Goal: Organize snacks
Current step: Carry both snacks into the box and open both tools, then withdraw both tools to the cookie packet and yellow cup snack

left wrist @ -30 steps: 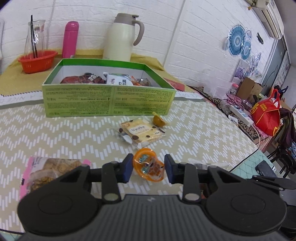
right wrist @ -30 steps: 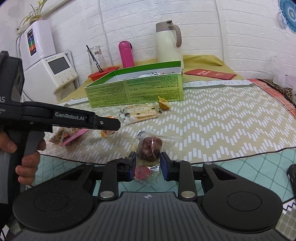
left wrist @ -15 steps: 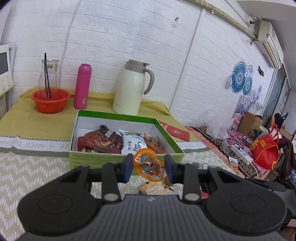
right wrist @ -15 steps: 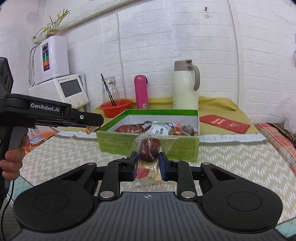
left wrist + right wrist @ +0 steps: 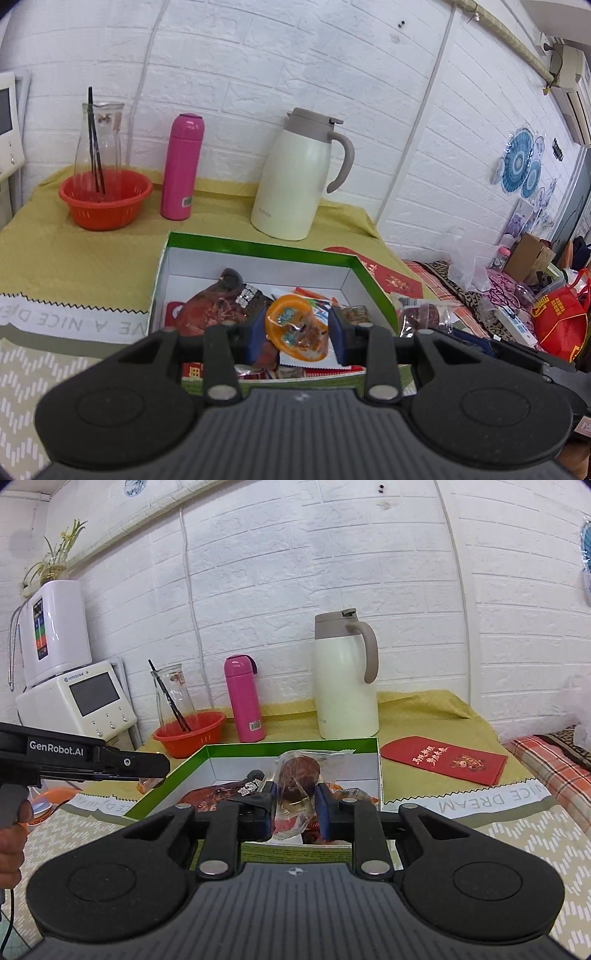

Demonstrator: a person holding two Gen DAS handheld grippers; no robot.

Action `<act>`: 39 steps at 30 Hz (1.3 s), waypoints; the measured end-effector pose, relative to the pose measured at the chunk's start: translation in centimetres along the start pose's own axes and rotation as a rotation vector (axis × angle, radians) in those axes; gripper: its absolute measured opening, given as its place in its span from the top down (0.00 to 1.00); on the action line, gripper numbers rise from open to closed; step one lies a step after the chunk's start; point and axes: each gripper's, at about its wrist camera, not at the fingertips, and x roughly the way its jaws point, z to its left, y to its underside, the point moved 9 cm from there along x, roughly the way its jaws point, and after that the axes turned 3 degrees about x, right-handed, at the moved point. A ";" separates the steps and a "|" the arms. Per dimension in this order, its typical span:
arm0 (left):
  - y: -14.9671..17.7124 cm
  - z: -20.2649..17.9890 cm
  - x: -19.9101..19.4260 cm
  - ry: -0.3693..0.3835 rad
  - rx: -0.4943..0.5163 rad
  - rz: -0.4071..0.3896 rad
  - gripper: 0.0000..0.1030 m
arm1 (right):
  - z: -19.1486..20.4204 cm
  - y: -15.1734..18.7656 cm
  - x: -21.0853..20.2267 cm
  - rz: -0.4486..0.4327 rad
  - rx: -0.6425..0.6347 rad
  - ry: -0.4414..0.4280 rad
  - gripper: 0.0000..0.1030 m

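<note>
orange jelly cup (image 5: 295,326) pinched in left claw (image 5: 296,339), over green box (image 5: 373,284).

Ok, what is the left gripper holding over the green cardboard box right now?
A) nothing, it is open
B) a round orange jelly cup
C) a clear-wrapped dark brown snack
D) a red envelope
B: in the left wrist view the left gripper is shut on the round orange jelly cup above the green cardboard box; the clear-wrapped dark brown snack sits in the right gripper.
</note>
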 end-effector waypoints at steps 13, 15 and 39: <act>1.9 1.6 5.5 0.001 -0.004 0.066 0.30 | -0.9 1.9 5.3 0.059 -0.067 0.000 0.47; 1.9 1.6 4.9 0.001 -0.020 0.025 0.27 | -1.1 2.0 5.0 0.032 -0.087 0.036 0.01; 4.1 -1.8 -5.9 -0.064 -0.025 -0.017 0.07 | 3.8 2.2 -6.8 -0.058 -0.110 0.046 0.00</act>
